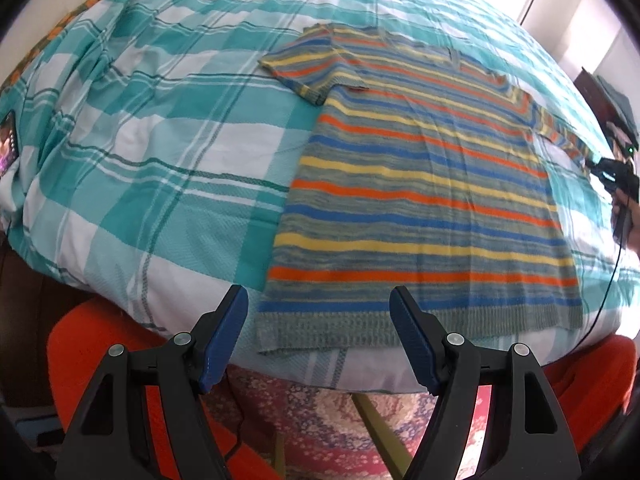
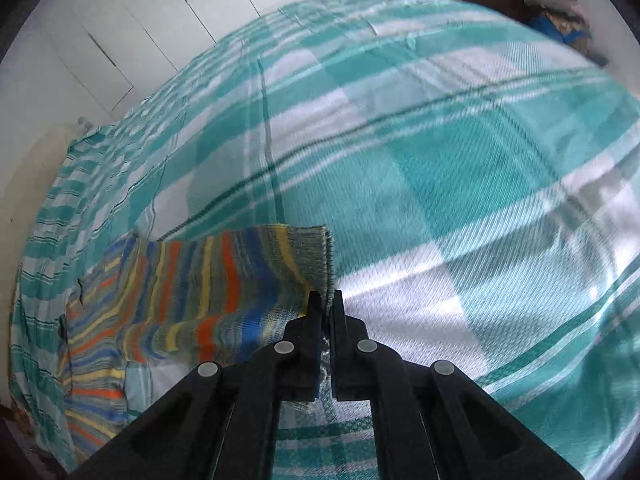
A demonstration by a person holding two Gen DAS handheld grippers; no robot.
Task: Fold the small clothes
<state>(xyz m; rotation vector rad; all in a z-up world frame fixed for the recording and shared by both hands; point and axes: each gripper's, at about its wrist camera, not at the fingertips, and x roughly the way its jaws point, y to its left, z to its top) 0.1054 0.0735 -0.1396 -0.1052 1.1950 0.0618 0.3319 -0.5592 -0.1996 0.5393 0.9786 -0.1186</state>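
Teal-and-white checked bedspread covers the bed, white cupboard doors behind. Striped knit sweater lies flat, spread out near the bed's front edge, hem toward the left tool, which hovers just short of the hem with jaws wide apart, holding nothing. Right tool is clamped on the cuff of the right sleeve, sleeve stretched out to the side and lifted slightly. Likely handling: light, soft, floppy knit, stretches under pull, grippy rather than slippery, not fragile but can snag. Best holds look like ribbed cuffs, hem corners, shoulder seams; pinching mid-panel would just bunch it.
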